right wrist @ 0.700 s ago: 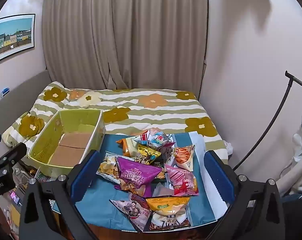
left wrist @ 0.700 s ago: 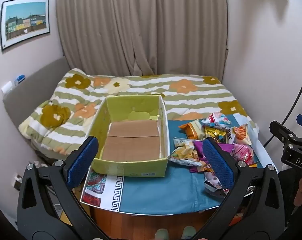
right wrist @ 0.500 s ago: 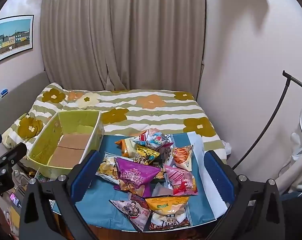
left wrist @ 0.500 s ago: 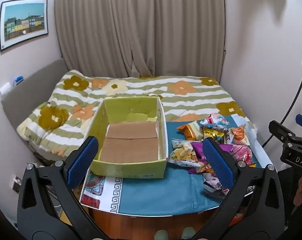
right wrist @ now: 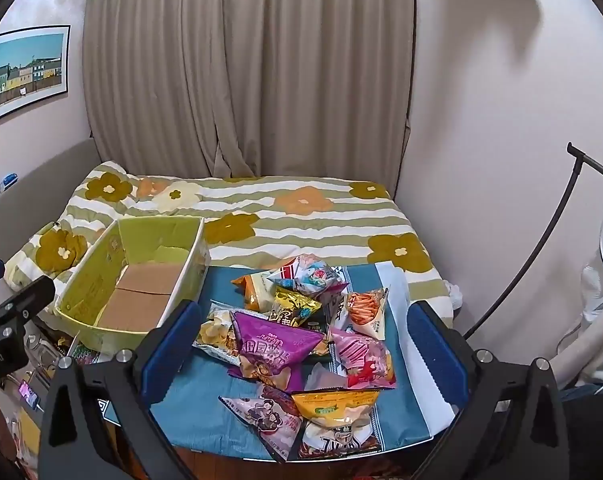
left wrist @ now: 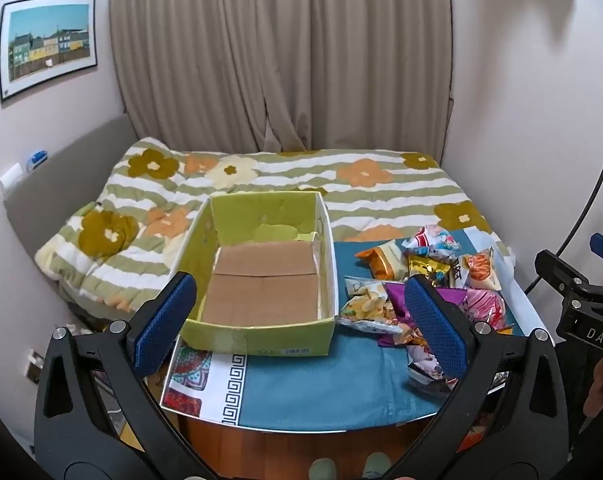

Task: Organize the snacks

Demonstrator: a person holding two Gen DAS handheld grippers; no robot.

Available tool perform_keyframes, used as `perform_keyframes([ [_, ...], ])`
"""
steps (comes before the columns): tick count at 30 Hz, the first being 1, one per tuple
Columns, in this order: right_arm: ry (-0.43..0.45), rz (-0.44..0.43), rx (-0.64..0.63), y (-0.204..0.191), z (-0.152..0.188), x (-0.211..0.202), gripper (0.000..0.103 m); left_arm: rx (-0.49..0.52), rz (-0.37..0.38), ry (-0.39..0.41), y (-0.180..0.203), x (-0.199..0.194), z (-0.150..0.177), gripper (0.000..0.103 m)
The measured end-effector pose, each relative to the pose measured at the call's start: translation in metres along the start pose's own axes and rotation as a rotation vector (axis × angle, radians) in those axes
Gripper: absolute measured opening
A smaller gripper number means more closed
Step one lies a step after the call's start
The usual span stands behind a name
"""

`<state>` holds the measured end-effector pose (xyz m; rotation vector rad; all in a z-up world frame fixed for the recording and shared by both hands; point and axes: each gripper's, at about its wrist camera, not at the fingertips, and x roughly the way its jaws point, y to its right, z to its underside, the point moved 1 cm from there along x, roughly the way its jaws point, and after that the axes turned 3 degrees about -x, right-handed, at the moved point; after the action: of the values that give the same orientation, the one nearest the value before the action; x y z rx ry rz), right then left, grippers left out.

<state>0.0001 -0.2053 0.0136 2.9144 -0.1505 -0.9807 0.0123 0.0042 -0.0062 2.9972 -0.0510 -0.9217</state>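
Note:
An empty green cardboard box [left wrist: 261,336] with a brown floor stands on the left of a blue-clothed table [left wrist: 321,384]; it also shows in the right wrist view [right wrist: 85,280]. A pile of snack bags [right wrist: 297,340] lies to its right, among them a purple bag [right wrist: 273,340], a pink bag [right wrist: 361,356] and a yellow bag [right wrist: 333,400]. The pile shows in the left wrist view [left wrist: 413,280] too. My left gripper [left wrist: 299,320] is open and empty, held above the table's near edge before the box. My right gripper [right wrist: 305,344] is open and empty above the pile.
A bed with a striped flower quilt [left wrist: 301,184] lies behind the table, with curtains [left wrist: 277,60] beyond. A black lamp stand [right wrist: 541,260] rises at the right by the wall. A framed picture [left wrist: 45,44] hangs on the left wall.
Both views have drifted slightly, so the box and the snack pile sit a little lower in the frames. Both grippers stay open and empty.

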Motion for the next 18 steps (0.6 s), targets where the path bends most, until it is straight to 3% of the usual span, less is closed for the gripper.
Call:
perform_keyframes([
  [18, 0.011, -0.015, -0.009, -0.0053, 0.0026, -0.0011, 0.103, -0.01, -0.017, -0.004, 0.001, -0.0025, -0.0011, 0.103],
])
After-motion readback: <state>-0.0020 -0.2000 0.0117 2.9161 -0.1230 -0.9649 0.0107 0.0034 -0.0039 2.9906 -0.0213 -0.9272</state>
